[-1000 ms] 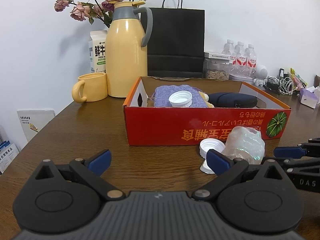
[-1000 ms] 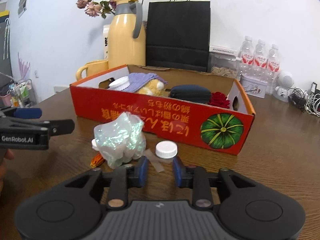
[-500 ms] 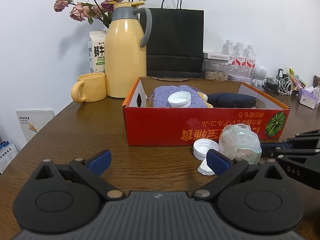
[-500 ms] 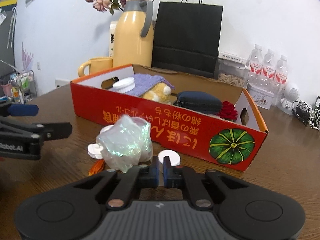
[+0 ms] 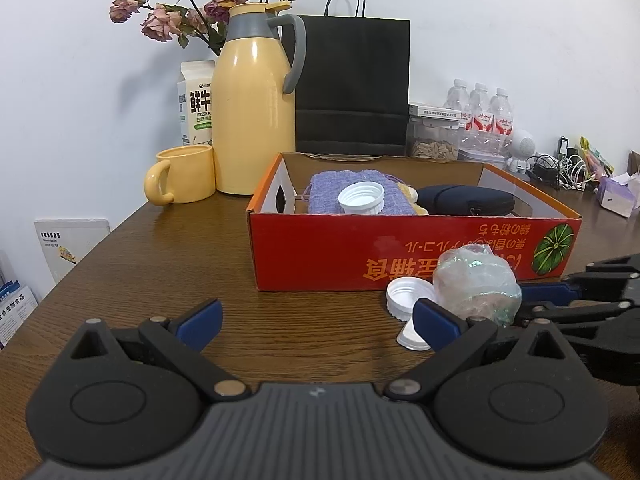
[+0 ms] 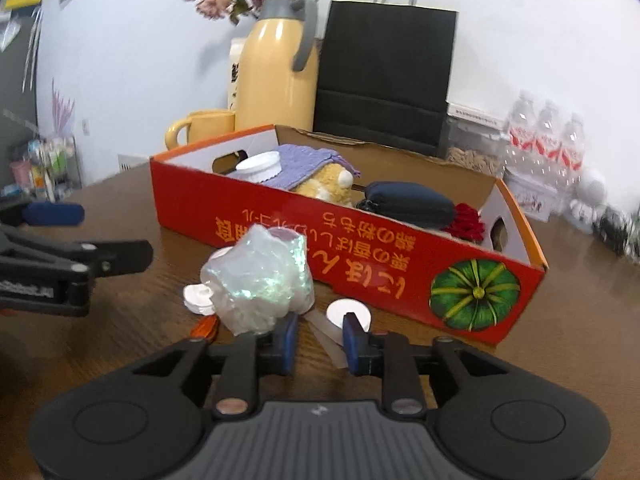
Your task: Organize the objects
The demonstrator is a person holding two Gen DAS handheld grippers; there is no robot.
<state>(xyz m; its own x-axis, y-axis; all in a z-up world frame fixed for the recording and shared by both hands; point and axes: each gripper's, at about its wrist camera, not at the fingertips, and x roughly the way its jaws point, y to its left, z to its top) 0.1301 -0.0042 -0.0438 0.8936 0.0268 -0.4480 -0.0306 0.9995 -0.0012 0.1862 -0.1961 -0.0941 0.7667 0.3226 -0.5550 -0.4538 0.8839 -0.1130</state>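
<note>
A crumpled clear plastic bag [image 6: 260,284] lies on the wooden table in front of the red cardboard box [image 6: 360,240]. A small white cap [image 6: 348,314] sits just right of it. My right gripper [image 6: 320,338] is low behind them, its jaws opening; only a clear strip on the table shows in the gap, and the pads press on nothing. In the left wrist view the bag [image 5: 476,284] hides part of two white caps [image 5: 408,296]. My left gripper [image 5: 318,322] stands wide open over bare table, left of the bag.
The box [image 5: 400,248] holds a purple pouch [image 5: 352,196] with a white lid on it, a plush toy, a dark case [image 5: 464,200] and a red rose [image 6: 466,220]. Behind it stand a yellow jug [image 5: 252,116], a mug [image 5: 184,174], a black bag and water bottles.
The right jaws went from partly open to shut and have now parted again. The right view has tilted slightly and come nearer the white cap. The left gripper is unchanged.
</note>
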